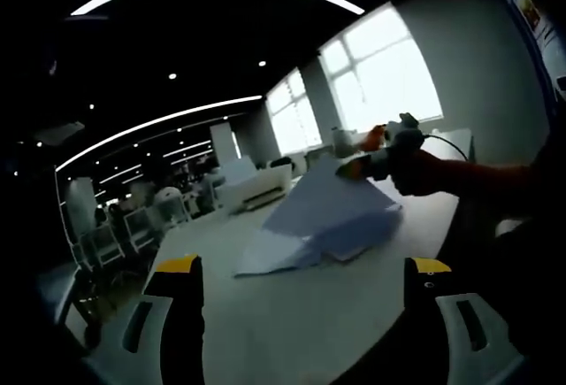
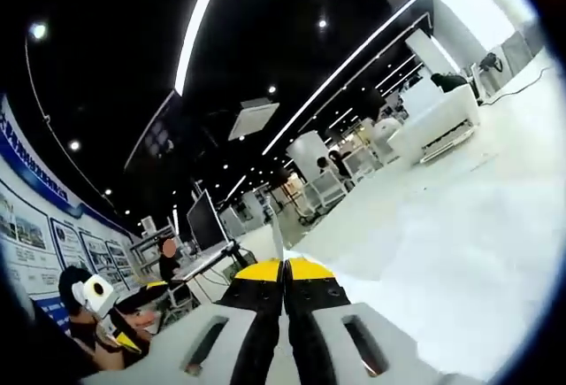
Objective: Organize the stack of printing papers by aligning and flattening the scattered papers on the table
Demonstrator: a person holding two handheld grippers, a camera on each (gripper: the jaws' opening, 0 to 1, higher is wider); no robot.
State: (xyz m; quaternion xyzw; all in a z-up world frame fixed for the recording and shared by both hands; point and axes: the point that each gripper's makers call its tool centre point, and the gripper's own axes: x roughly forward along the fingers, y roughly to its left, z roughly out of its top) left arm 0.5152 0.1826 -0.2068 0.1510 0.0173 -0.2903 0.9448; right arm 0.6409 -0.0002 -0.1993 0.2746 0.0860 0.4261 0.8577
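Two grippers are at work over a white table (image 1: 292,323), and the loose stack of printing papers (image 1: 332,217) lies fanned and skewed on it, some sheets jutting out toward the near edge. In the left gripper view the left gripper (image 1: 305,314) hangs back with its yellow-tipped jaws spread wide and nothing between them, the papers well ahead of it and a little to its right. Beyond the stack the right gripper (image 1: 385,157) has one sheet raised by its far corner, so the page slopes up off the pile. In the right gripper view that same gripper (image 2: 285,270) shows its jaws pressed together, with the thin edge of a sheet (image 2: 276,234) rising from between the tips; it seems to be pinching that single page. To my eye the step is squaring a stray sheet over the pile, and it would go best if the lifted page were lowered slowly with its edges matched to those beneath, while the free left gripper comes in to pin the stack so nothing slides. A hard tug would likely crease the corner.
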